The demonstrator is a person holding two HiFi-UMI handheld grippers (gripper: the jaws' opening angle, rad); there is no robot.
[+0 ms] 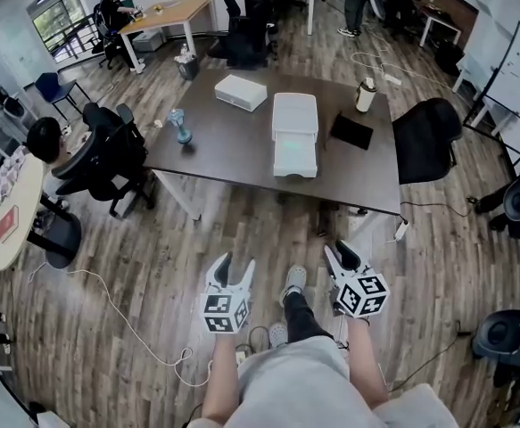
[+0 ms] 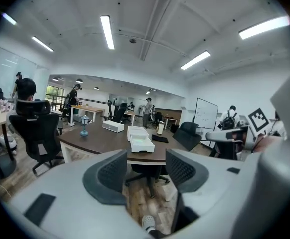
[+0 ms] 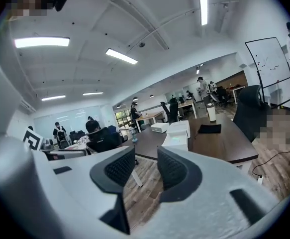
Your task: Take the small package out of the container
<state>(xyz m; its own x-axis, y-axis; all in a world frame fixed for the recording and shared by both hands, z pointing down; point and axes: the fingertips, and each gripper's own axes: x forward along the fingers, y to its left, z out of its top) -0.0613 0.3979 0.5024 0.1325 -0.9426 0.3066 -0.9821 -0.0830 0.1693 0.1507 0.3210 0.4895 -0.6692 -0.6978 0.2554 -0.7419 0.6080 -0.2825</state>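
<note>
The left gripper's (image 1: 238, 261) jaws stood wide apart with nothing between them. The right gripper's (image 1: 341, 250) jaws stood closer together, but also apart and empty. Both were held over the wood floor (image 1: 152, 266), well short of the bench (image 1: 233, 145). The white container (image 1: 294, 132) lay at the middle of the bench's near edge and looked open, with a pale green patch in its near half. The small package itself could not be made out.
</note>
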